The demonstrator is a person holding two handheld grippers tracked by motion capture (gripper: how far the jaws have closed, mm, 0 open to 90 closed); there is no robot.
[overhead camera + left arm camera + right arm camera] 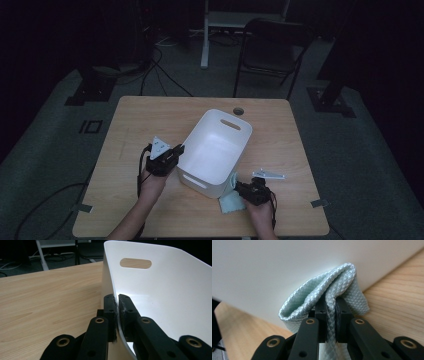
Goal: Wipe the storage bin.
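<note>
A white bin [216, 150] is standing near the middle of the bench [135, 120], turned at an angle so that one short end is facing the near edge and the other, with its slot handle, is pointing toward the far edge. The left claw [176, 150] is pinching the bin's left wall at the rim; in the left gripper view [116, 315] one jaw is sitting outside the wall and the other inside, pressed tight on the thin plastic, with the far slot handle showing beyond. The left hand [151, 181] is gripping that tool from the near edge. The right claw [237, 187] is lying low by the bin's near right corner, pinching a pale blue cloth [231, 200]. In the right gripper view [331, 317] the jaws are closed on a fold of the cloth [329, 287], whose quilted loops are bunching up above them and pressing against the bin's outer wall [274, 270]. The rest of the cloth is lying on the bench just beside the bin, close to the near edge and right of centre. The right hand [261, 212] is coming in from the near edge behind its tool.
</note>
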